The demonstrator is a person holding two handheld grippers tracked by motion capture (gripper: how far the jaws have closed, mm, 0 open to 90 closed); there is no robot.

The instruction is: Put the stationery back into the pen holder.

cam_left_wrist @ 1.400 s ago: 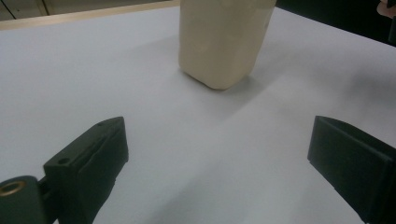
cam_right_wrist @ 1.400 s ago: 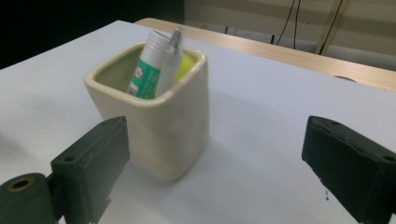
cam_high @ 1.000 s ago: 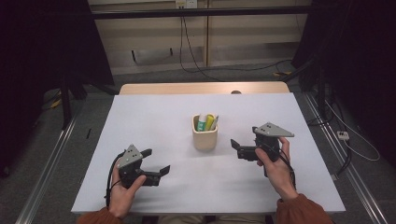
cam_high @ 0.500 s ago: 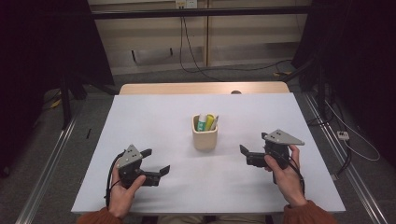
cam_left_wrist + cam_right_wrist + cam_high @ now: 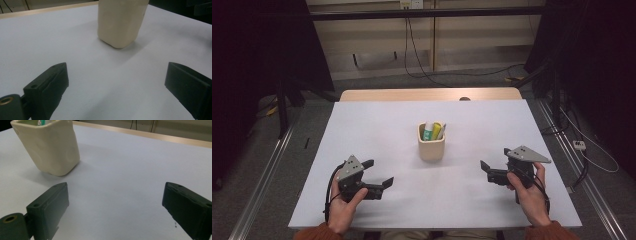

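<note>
White and bare apart from one item, the bench (image 5: 377,125) is standing in a dim room with cables trailing along the far wall. A cream cup (image 5: 431,145) is sitting upright near the bench's middle, holding a few pens or markers (image 5: 432,131) — one green-and-white, one yellow.

Change noted: the right gripper (image 5: 490,173) is drawing back from the cup, toward the person's side and outward, compared with a second ago; it is now hovering well apart from the cup, jaws spread wide and holding nothing. The left gripper (image 5: 379,176) is staying where it was, low over the near-left bench, jaws likewise spread and empty.

Judgement: no grasp is under way. Both grippers are facing the cup (image 5: 120,21) from either side, so work on it or its contents is either just starting or pausing — the right gripper's retreat suggests repositioning rather than approach.

Writing: none is legible. The green-and-white marker is bearing a label, but it is too small to read; the cup's wall (image 5: 48,147) is showing plain.
</note>
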